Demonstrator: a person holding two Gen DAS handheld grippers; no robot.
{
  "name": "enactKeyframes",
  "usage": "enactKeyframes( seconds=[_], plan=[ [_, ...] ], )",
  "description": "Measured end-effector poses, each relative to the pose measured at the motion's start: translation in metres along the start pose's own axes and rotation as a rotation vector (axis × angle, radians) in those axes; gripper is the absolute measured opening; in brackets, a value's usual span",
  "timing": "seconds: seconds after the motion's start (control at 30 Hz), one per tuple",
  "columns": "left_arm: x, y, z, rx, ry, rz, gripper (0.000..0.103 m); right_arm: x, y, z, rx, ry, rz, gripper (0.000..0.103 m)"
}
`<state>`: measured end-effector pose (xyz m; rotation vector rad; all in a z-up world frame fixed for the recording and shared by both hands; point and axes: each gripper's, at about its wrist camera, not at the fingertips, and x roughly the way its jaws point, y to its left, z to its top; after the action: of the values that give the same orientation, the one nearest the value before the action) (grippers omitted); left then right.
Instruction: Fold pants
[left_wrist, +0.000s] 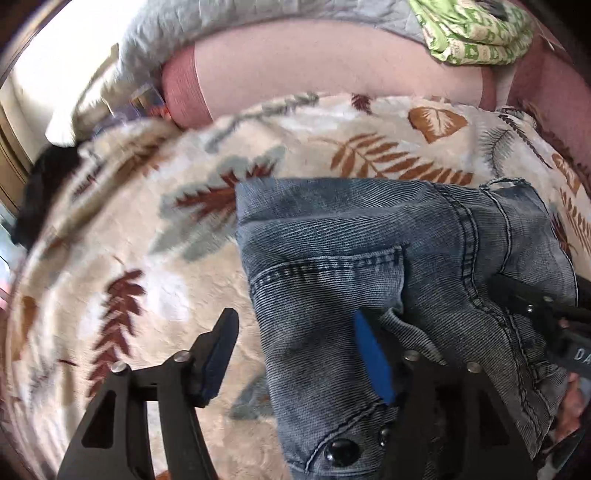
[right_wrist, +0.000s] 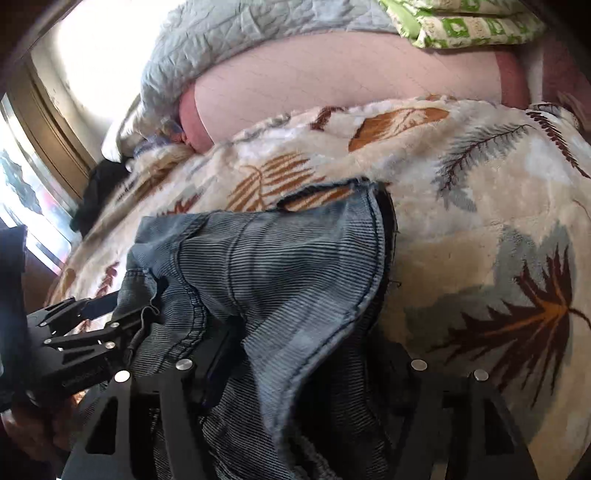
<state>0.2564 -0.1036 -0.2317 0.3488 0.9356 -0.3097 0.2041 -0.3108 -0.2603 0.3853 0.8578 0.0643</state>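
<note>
Faded blue jeans (left_wrist: 388, 251) lie bunched on a leaf-patterned blanket (left_wrist: 147, 258), waistband and button toward the camera. My left gripper (left_wrist: 295, 354) is open, its jaws wide apart over the waistband edge; the right blue pad (left_wrist: 373, 362) touches the denim. In the right wrist view the jeans (right_wrist: 277, 266) drape over my right gripper (right_wrist: 295, 369); its fingers are covered by cloth, so I cannot tell how the jaws stand. The right gripper also shows in the left wrist view (left_wrist: 535, 314), and the left gripper in the right wrist view (right_wrist: 85, 332).
A pink pillow (left_wrist: 332, 70) lies behind the blanket, with a grey quilt (left_wrist: 221, 26) and a green patterned cloth (left_wrist: 476, 33) on it. A dark garment (left_wrist: 44, 192) lies at the left edge, by a bright window (right_wrist: 33, 206).
</note>
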Motion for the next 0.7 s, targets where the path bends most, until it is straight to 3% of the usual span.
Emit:
enactKeyframes(
  seconds=[0.1,0.2,0.37,0.57,0.7],
  plan=[
    [-0.025,0.001,-0.006,-0.003,-0.020,0.047,0.067,-0.024,0.001,-0.001,0.023,-0.007,-0.015,0.070],
    [-0.067,0.003,-0.017,-0.027,-0.090,0.071,0.068,-0.076,0.010,-0.007,-0.008,-0.107,-0.043,0.070],
    [-0.159,0.000,-0.040,-0.054,-0.247,0.145,0.080,-0.168,0.035,-0.027,-0.078,-0.244,-0.049,0.070],
    [-0.252,-0.003,-0.064,-0.097,-0.374,0.138,0.081,-0.259,0.077,-0.060,-0.137,-0.348,-0.062,0.070],
    [-0.300,-0.005,-0.081,-0.115,-0.429,0.143,0.090,-0.306,0.104,-0.081,-0.169,-0.411,-0.081,0.071]
  ],
)
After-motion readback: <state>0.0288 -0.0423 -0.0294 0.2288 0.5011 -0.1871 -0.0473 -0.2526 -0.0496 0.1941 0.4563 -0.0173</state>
